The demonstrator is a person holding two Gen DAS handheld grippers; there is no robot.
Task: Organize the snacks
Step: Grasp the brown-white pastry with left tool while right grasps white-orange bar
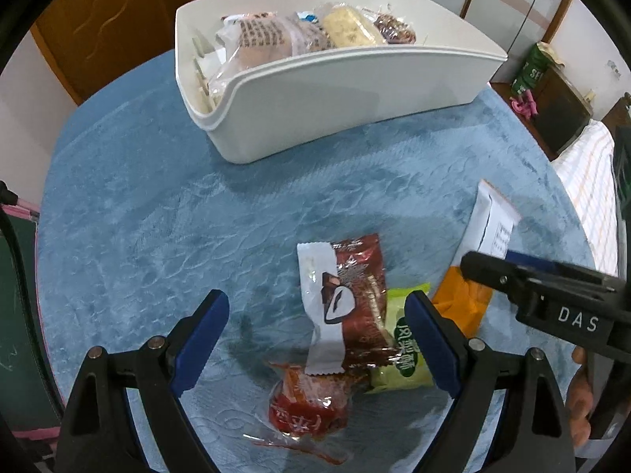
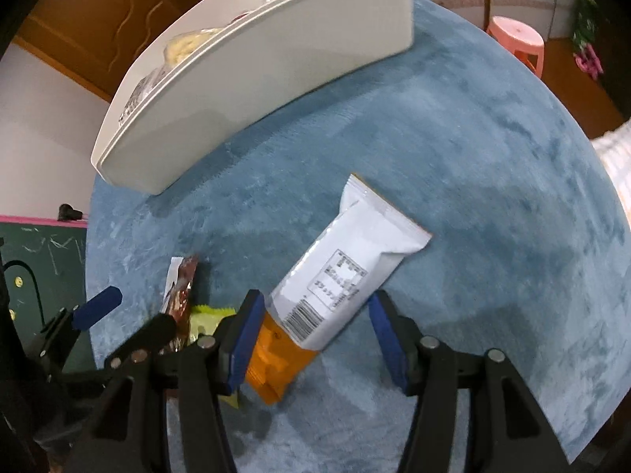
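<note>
Left gripper: the left gripper (image 1: 317, 325) points steeply down over the blue plush tablecloth (image 1: 157, 205), jaws spread wide and gripping nothing.
Between its fingers: a brown-and-white snack packet (image 1: 347, 303) lies between the blue pads; a red clear-wrapped snack (image 1: 307, 402) sits just below it, overlapped at its top edge, and a green packet (image 1: 402, 347) lies against the right finger.
Right gripper: the right gripper (image 2: 313, 339) is part open and straddles the orange end of the white-and-orange packet (image 2: 347, 268). Its left pad lies at the packet's edge; the right pad stands clear of it, so nothing is grasped.
Packet position: the long packet lies slanted on the cloth, white end away from the claw, orange end between the fingers.
Bin: one white plastic bin (image 1: 335, 90) stands at the far side of the table, well apart from the loose snacks.
Count: four loose packets on the cloth; at least four wrapped snacks in the bin; two grippers.
Left wrist view only: the bin's contents from above, the red snack, and part of a hand (image 1: 579, 398) at the right edge.
Right wrist view only: the printed label and barcode, the packet's full length, a pink stool (image 2: 520, 43) beyond the table.
</note>
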